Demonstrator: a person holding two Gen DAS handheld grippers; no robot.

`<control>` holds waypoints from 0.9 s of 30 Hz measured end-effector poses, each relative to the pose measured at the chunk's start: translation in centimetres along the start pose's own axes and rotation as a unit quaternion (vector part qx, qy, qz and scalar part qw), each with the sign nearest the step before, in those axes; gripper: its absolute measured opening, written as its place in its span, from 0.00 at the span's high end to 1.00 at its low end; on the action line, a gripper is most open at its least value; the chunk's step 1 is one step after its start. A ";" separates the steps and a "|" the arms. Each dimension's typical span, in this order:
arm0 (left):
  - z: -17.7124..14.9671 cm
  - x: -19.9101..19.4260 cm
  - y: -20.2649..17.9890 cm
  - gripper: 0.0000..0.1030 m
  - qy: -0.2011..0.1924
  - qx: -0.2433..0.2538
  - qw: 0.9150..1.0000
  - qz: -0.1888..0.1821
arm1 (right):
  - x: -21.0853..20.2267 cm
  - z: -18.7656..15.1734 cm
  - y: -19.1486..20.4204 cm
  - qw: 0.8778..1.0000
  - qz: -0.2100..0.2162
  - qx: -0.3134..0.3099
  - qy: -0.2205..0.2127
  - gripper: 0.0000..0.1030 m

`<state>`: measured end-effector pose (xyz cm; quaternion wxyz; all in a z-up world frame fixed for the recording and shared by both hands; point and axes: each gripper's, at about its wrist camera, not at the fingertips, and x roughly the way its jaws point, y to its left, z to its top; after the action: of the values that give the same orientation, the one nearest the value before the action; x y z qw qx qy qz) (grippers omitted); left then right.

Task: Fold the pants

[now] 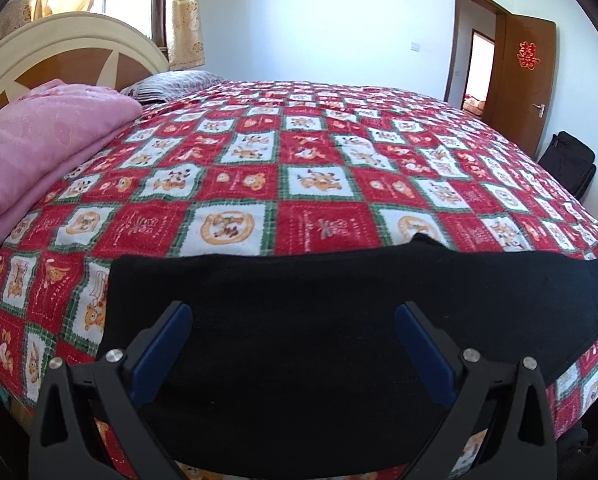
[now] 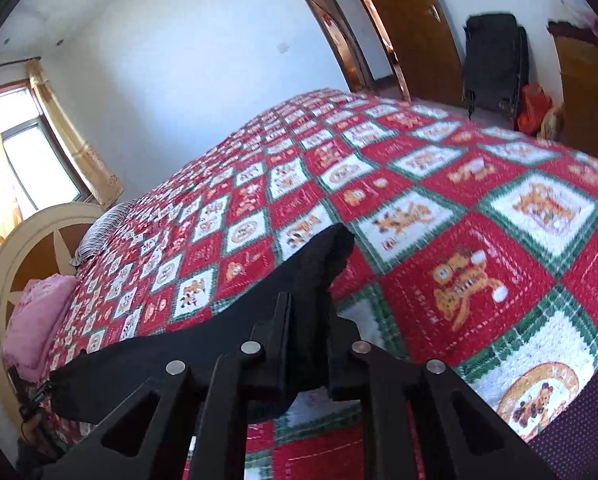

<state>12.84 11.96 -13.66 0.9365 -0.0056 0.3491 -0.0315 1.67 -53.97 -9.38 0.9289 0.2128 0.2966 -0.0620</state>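
Note:
Black pants (image 1: 319,320) lie flat across the near edge of the bed on a red, white and green patterned bedspread (image 1: 299,168). My left gripper (image 1: 293,312) is open, its blue-padded fingers spread wide just above the pants, holding nothing. In the right wrist view my right gripper (image 2: 309,300) is shut on the pants (image 2: 311,268), pinching a fold of the black cloth and lifting that end off the bedspread (image 2: 479,248). The rest of the pants trails left toward the bed edge.
A folded pink blanket (image 1: 47,140) and a striped pillow (image 1: 175,84) lie by the cream headboard (image 1: 39,48). A black suitcase (image 2: 493,60) and red bag (image 2: 533,106) stand beyond the bed near a brown door (image 1: 527,76).

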 end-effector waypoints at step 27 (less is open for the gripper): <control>-0.2 -2.1 -7.0 0.00 0.016 0.042 0.994 -0.100 | 2.0 -5.2 19.3 0.978 0.097 -0.181 0.015 0.88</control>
<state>10.77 5.14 -12.17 0.9224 -0.0003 0.3600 -0.1402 5.20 -34.26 -7.40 0.9490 0.0695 0.2951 0.0866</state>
